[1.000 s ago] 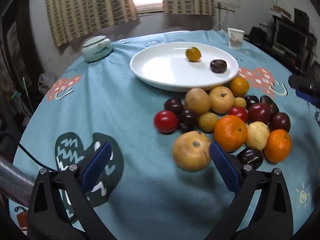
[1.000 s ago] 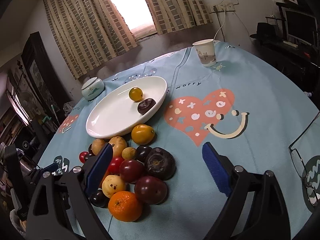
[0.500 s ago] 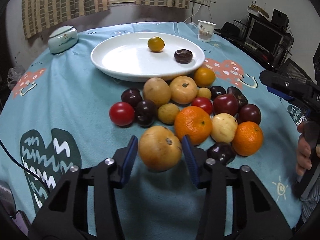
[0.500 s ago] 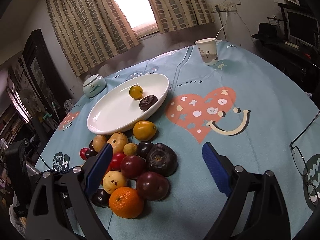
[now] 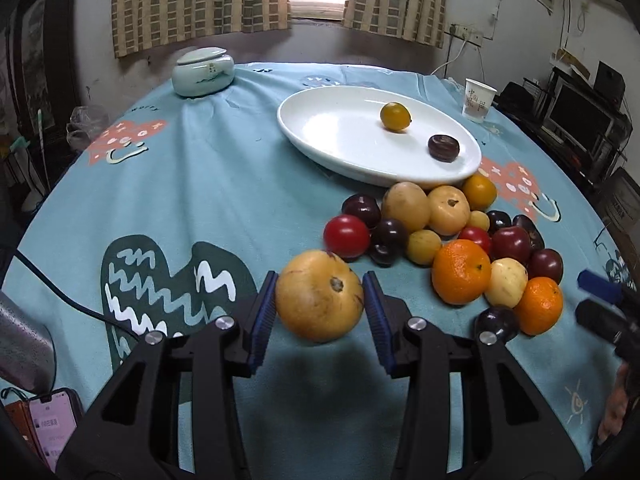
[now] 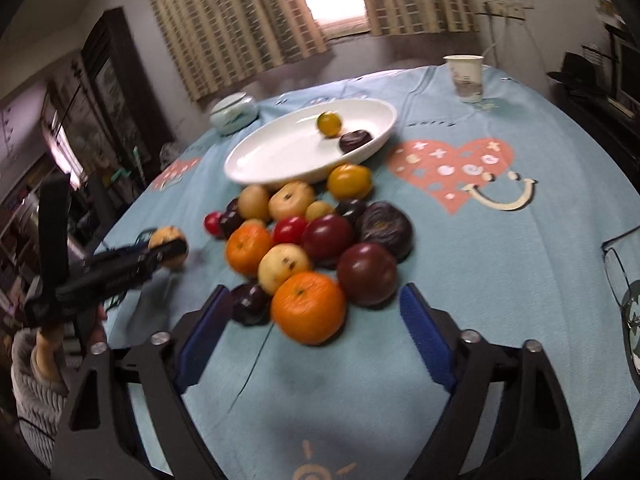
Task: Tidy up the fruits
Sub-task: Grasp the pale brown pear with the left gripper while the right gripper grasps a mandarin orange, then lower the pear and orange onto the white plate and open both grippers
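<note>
Left tongs (image 5: 320, 312) clamped on yellow fruit (image 5: 320, 296), right tongs (image 6: 316, 320) closing around blurred orange (image 6: 308, 307), untouched.

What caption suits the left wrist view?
Left tool grips a yellow fruit beside the fruit pile, near the white plate.

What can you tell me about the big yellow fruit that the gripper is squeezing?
The big yellow fruit is round, tan-yellow with brownish speckles and a small dark dimple facing up. It looks smooth-skinned and whole. The left gripper has it clamped between its blue pads, one on each side. It sits apart from the fruit pile, over the blue tablecloth.
</note>
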Demonstrator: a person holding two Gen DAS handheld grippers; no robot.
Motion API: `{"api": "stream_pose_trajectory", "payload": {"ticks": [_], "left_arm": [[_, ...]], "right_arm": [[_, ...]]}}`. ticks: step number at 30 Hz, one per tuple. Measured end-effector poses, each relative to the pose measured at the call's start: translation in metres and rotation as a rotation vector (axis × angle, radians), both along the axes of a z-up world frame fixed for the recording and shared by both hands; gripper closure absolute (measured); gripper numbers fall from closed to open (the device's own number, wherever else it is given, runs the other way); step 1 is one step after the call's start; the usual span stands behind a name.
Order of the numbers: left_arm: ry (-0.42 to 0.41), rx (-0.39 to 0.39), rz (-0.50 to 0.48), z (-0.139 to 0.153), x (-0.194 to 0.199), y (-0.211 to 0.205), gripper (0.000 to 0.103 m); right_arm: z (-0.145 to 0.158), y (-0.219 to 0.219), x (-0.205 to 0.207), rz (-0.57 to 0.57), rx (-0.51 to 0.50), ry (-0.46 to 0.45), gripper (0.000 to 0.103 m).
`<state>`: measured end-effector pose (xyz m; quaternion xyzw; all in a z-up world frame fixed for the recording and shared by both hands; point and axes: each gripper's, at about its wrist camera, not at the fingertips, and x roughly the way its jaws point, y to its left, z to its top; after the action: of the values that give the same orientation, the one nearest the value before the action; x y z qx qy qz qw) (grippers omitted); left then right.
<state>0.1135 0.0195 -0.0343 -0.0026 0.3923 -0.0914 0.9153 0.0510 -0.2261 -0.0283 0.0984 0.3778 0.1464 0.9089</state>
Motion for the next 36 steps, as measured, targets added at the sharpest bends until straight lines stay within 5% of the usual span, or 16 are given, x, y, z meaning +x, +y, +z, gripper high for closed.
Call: {"api": "stream_pose_trajectory", "payload": {"ticks": [3,18,24,29,36], "left_arm": [[0.0,-0.001,-0.014,0.001,0.0,-0.002,0.059],[0.033,-0.012,-0.067,-0.005,0.004,-0.012,0.059],[-0.029,-0.009,-0.044,0.031,0.012,-0.017,0.059],[-0.102,0.026,-0.013,0.062,0.055,-0.041,0.059],[-0.031,0.011,0.031,0.036,0.12,-0.054,0.059]], "right_arm": [[-0.009,0.009,0.006,0.039,-0.017,0.067,0.055],[-0.028,0.001,0.034,0.038,0.118,0.181,0.057],[0.01,-0.011,0.025,0.057,0.196,0.053,0.057],[0.052,-0.02,0.071,-0.019,0.121,-0.056,0.057],[0.037,0.01,0.151,0.007,0.027,-0.018,0.057]]}}
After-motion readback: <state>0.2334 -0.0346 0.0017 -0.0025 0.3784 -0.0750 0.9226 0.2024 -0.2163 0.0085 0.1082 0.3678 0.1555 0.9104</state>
